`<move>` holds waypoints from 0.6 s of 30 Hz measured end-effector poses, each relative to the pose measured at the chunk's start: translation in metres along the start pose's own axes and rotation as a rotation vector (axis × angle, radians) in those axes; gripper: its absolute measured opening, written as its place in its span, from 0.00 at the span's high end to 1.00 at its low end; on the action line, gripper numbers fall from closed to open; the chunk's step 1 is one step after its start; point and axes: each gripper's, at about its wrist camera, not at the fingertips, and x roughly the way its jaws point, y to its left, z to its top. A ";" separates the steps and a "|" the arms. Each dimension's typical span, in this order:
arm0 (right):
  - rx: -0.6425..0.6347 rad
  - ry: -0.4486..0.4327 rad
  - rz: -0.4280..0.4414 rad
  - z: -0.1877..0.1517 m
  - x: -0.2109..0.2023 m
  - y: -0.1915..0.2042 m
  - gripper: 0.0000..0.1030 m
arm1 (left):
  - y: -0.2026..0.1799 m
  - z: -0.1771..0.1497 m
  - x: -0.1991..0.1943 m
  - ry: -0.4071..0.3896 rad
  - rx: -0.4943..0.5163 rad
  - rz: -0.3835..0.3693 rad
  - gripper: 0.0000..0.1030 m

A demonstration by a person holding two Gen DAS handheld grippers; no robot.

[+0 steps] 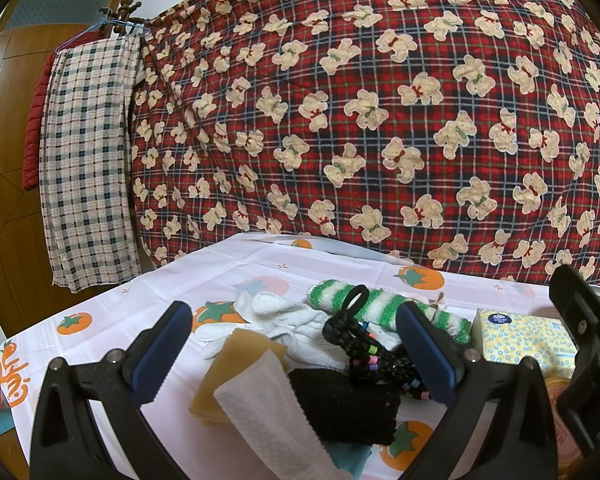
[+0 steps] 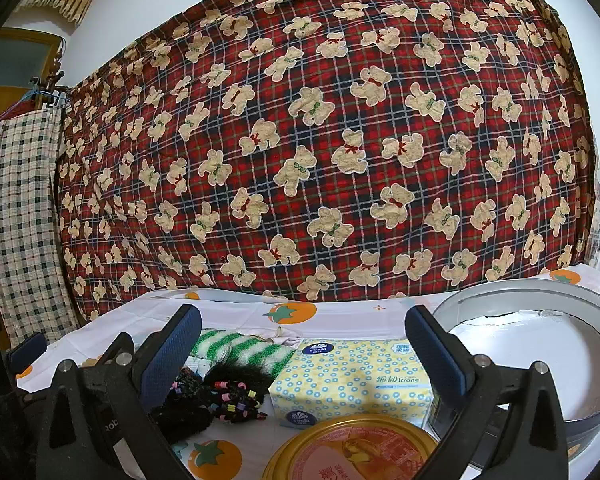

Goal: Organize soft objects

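Note:
A pile of soft things lies on the table in the left wrist view: a white towel (image 1: 288,326), a green-and-white striped fuzzy cloth (image 1: 384,306), a tan sponge cloth (image 1: 230,376), a white wipe (image 1: 268,408), a black knit cloth (image 1: 340,404) and a black beaded hair band (image 1: 364,354). My left gripper (image 1: 296,348) is open above the pile, holding nothing. My right gripper (image 2: 304,348) is open and empty, above a yellow tissue pack (image 2: 352,380). The striped cloth (image 2: 240,348) and hair band (image 2: 224,396) show left of it.
A round grey metal basin (image 2: 540,304) stands at the right. A gold tin lid (image 2: 352,452) lies in front of the tissue pack. The table has a white persimmon-print cloth (image 1: 112,316). A red bear-print blanket (image 1: 360,112) hangs behind; a checked cloth (image 1: 84,160) hangs at left.

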 end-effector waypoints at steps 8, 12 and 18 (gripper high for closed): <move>0.000 0.000 0.000 0.000 0.000 0.000 0.00 | 0.000 0.000 0.000 0.001 0.000 0.000 0.00; -0.001 0.001 0.000 -0.001 0.001 0.000 0.00 | 0.000 0.000 0.000 0.001 -0.001 -0.001 0.00; -0.002 0.006 -0.002 -0.002 0.000 0.001 0.00 | 0.000 0.000 0.000 0.001 -0.001 -0.001 0.00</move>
